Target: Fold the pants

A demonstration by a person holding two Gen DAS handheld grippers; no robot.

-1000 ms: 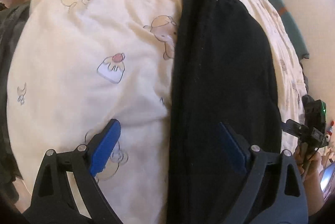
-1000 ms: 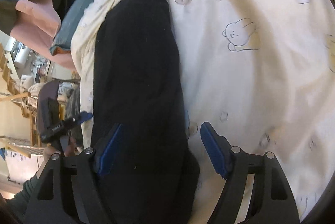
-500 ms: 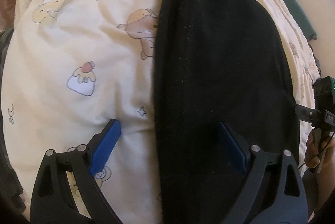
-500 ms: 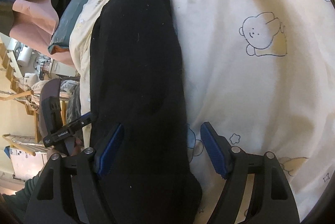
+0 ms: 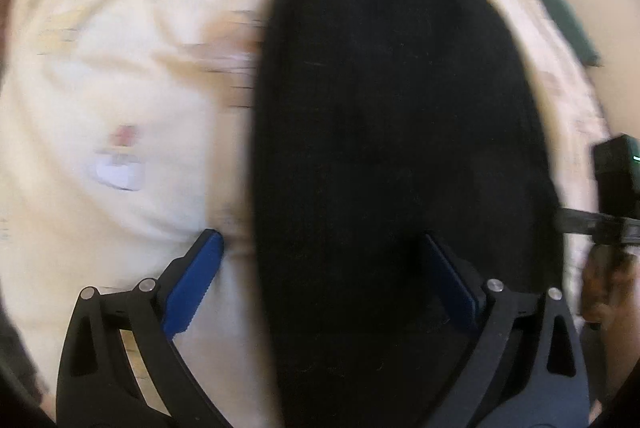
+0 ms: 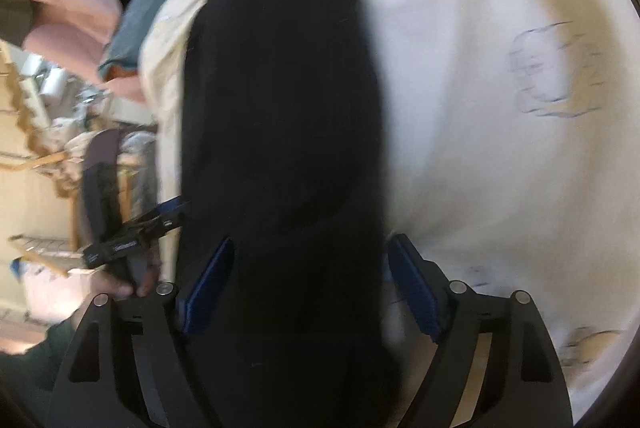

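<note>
The black pants (image 5: 392,131) lie as a long folded strip on the cream cartoon-print bedsheet (image 5: 112,99). My left gripper (image 5: 320,268) is open above the strip's near part, its left pad over the sheet and its right pad over the cloth. In the right wrist view the pants (image 6: 280,115) run away from me. My right gripper (image 6: 310,276) is open and straddles their near end, blue pads on either side. Each gripper shows at the edge of the other's view: the right one (image 5: 612,195), the left one (image 6: 132,232). Both views are motion-blurred.
The sheet (image 6: 500,147) spreads wide beside the pants. A teal pillow (image 6: 136,23) and pink cloth (image 6: 72,11) lie past the bed's far edge. Room clutter (image 6: 48,131) shows beyond the bed's left side.
Both grippers have moved along the pants and nearer to them, so the black strip fills more of each view. Both stay open. The pants lie as before.
</note>
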